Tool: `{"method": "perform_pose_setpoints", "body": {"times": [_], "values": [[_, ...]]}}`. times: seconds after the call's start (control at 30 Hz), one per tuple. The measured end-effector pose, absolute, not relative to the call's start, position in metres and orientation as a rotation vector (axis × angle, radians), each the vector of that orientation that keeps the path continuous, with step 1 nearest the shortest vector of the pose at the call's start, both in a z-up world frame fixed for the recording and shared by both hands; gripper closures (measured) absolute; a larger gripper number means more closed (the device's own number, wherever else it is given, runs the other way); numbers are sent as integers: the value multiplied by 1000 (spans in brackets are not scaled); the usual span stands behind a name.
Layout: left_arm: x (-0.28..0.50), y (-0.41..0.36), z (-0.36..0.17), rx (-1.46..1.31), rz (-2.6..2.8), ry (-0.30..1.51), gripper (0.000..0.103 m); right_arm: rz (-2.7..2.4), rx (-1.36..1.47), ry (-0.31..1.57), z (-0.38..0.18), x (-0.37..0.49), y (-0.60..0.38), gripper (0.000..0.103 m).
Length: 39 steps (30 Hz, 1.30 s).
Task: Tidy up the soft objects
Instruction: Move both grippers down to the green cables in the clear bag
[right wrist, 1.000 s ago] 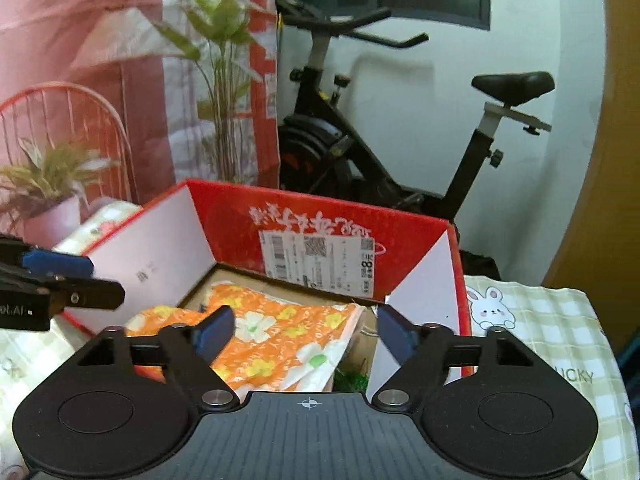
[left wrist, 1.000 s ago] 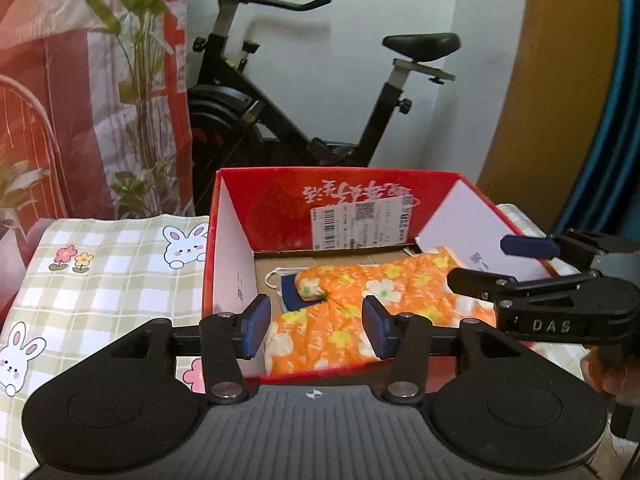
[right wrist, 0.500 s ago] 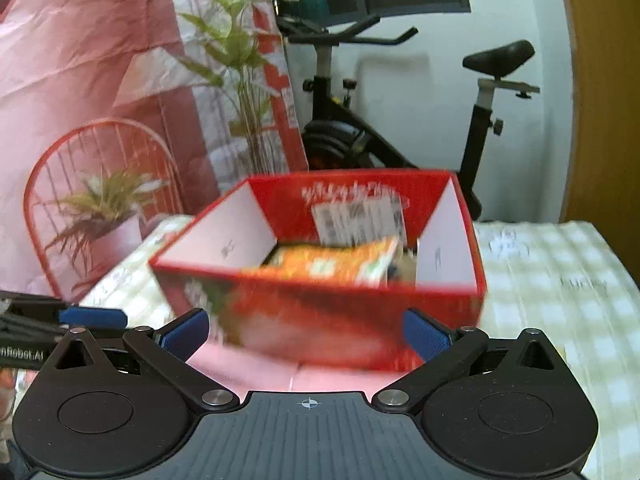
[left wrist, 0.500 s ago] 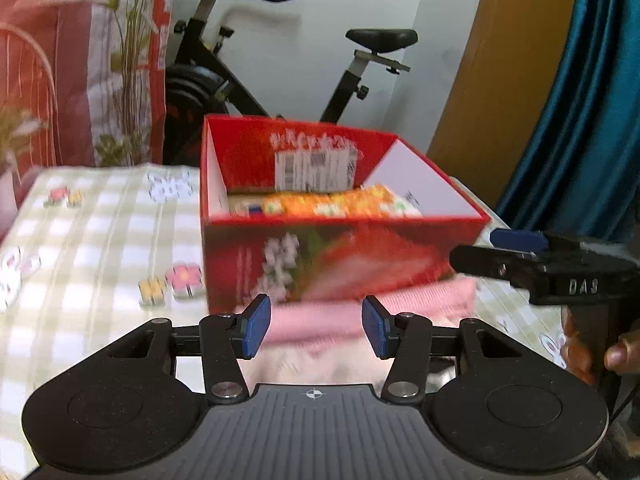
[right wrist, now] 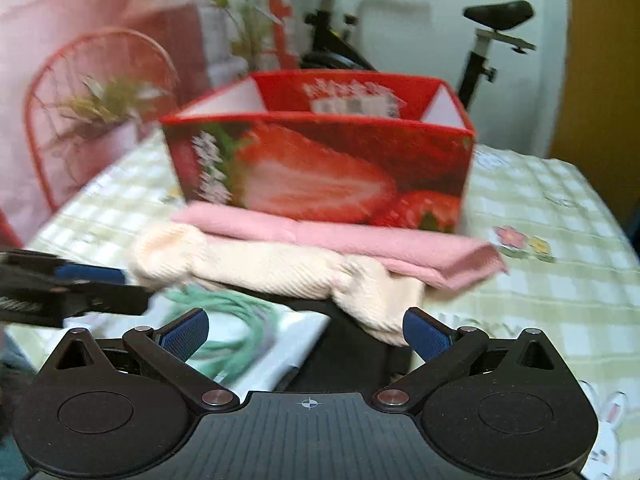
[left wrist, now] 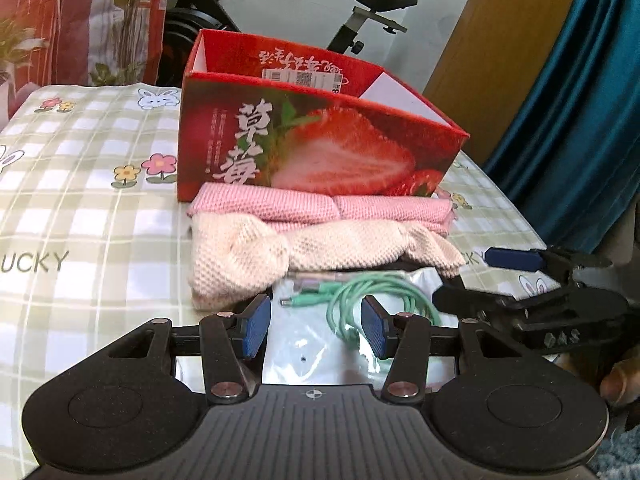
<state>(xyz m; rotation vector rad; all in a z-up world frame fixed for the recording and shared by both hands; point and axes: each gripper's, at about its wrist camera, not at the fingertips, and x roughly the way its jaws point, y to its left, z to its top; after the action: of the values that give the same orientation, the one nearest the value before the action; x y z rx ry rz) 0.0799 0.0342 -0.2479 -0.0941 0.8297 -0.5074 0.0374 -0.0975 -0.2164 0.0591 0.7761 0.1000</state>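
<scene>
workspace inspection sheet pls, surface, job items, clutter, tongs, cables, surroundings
surface: table under a checked cloth printed with bunnies and flowers
job's things: pink knit cloth folded against the front of the red strawberry box; cream knit piece lying in front of it, overlapping its near edge
clutter: clear plastic bag and a dark flat item under the cream knit
grippers: left tongs open over the bag; right tongs open near the cream knit
cables: green cable coiled on the bag
surroundings: exercise bike, potted plant, teal curtain
</scene>
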Motion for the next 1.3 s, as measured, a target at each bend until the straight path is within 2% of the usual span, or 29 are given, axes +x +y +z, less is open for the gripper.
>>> {"method": "perform_pose_setpoints", "body": {"times": [0.27,0.4,0.53,0.6,0.67,1.03,1.3], "values": [[77,40,-254,-140,-490,842,52,124,110,762,-220,33,-102,2],[77,40,-260,-151,-484,866,52,152,100,755,-217,33,-100,20],[78,40,-264,-161,-479,883,52,197,86,769,-218,31,-93,30],[79,40,-266,-159,-480,888,52,221,77,784,-219,31,-90,43],[79,39,-267,-159,-481,892,52,237,75,804,-221,30,-88,46],[83,38,-274,-169,-483,918,52,274,120,873,-236,37,-90,51],[84,38,-276,-172,-494,926,51,290,-7,778,-235,50,-85,58]]}}
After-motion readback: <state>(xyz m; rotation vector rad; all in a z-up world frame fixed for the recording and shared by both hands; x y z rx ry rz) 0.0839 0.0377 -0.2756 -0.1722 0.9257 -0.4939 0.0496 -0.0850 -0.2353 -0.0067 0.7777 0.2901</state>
